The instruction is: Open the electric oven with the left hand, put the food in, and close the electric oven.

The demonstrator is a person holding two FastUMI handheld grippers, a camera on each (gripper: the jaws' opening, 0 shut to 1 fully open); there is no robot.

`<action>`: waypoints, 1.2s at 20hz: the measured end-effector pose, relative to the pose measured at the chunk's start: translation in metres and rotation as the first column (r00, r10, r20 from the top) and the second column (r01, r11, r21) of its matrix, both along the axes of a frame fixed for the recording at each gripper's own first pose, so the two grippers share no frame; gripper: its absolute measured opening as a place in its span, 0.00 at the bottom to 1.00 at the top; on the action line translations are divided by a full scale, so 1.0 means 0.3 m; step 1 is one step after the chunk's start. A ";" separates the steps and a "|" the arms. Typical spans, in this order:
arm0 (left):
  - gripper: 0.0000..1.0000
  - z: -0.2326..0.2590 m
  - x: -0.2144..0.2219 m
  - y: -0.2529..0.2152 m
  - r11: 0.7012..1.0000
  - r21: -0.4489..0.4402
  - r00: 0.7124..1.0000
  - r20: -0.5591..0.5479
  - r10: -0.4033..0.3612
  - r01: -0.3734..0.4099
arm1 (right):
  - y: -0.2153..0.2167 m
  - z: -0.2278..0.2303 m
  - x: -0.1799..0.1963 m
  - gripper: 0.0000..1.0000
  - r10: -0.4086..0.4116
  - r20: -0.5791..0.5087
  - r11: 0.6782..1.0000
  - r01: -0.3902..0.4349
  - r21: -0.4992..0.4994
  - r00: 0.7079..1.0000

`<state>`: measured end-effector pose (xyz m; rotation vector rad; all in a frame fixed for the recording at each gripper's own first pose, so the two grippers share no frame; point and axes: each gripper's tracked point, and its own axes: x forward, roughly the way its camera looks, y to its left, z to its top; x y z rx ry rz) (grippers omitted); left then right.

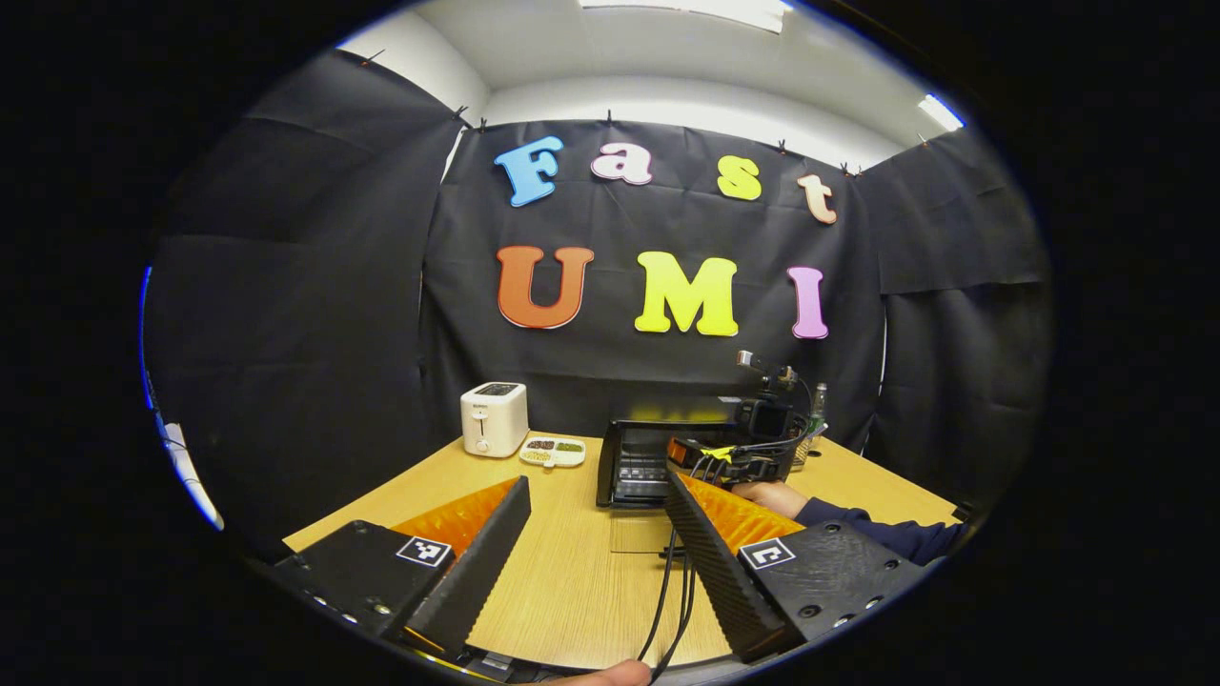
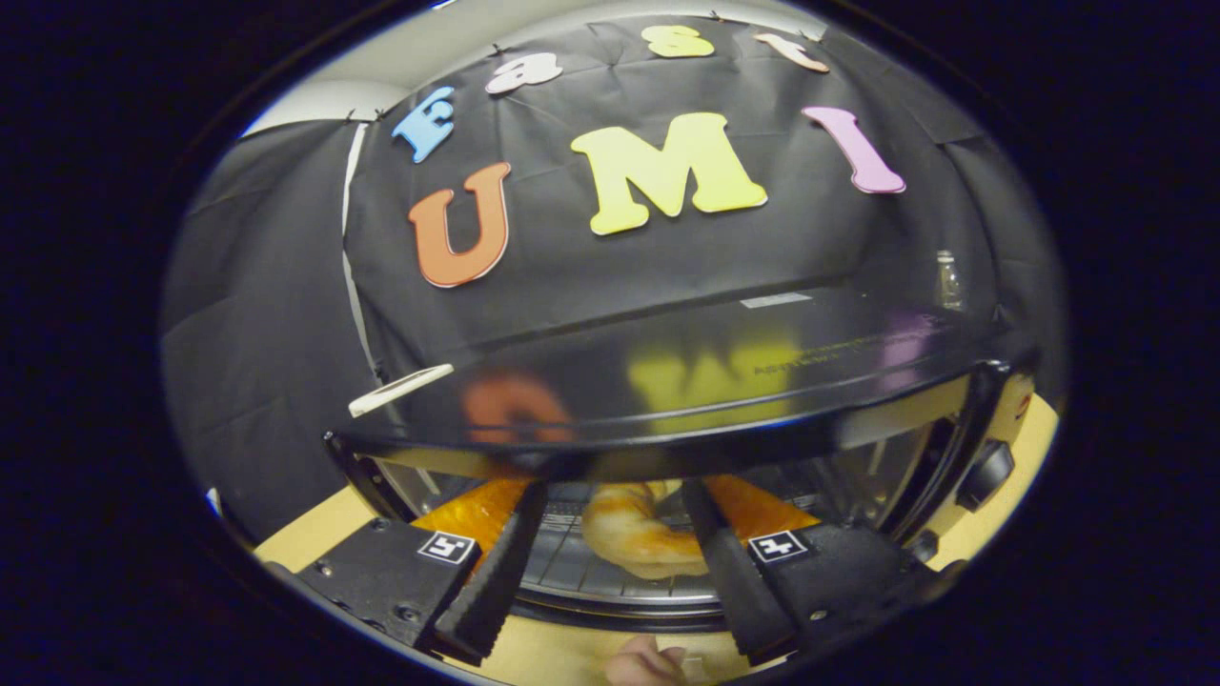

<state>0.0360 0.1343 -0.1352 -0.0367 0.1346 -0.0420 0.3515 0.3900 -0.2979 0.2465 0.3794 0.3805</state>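
Note:
The black electric oven (image 1: 637,455) stands mid-table with its glass door (image 1: 640,534) folded down flat. In the right gripper view the oven's glossy top (image 2: 667,381) is close overhead, and a golden bread roll (image 2: 634,543) lies on the wire rack (image 2: 572,562) inside. My right gripper (image 2: 613,491) reaches into the cavity and stands open, its fingers either side of the roll with a gap on the left. The right gripper (image 1: 705,455) and the hand (image 1: 767,495) holding it also show at the oven mouth. My left gripper (image 1: 598,481) hovers open and empty over the table, short of the oven.
A white toaster (image 1: 494,419) and a white dish of food (image 1: 553,451) sit at the back left of the wooden table (image 1: 572,572). Black cables (image 1: 667,595) run across the table towards me. The oven's knobs (image 2: 986,472) are on its right side.

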 end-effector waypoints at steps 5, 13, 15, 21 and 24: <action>0.94 0.014 -0.037 -0.026 0.999 0.033 1.000 0.015 -0.005 0.004 | -0.059 0.066 -0.172 0.90 0.028 0.008 0.999 -0.028 0.029 1.000; 0.94 0.033 -0.075 -0.067 0.999 0.045 1.000 0.026 0.004 -0.006 | -0.203 0.301 -0.511 0.93 0.066 0.138 0.998 -0.066 -0.004 0.988; 0.94 0.029 -0.076 -0.093 0.999 0.033 1.000 0.016 -0.005 0.004 | -0.269 0.423 -0.600 0.94 0.055 0.231 0.998 -0.051 -0.023 0.971; 0.94 0.004 -0.024 -0.190 0.999 0.002 0.999 -0.010 -0.044 0.044 | -0.432 0.664 -0.837 0.95 0.036 0.357 0.999 -0.034 -0.014 0.933; 0.94 -0.043 0.023 -0.236 0.999 0.010 0.998 -0.044 -0.051 0.051 | -0.535 0.687 -0.902 0.95 0.014 0.350 0.998 0.010 -0.065 0.937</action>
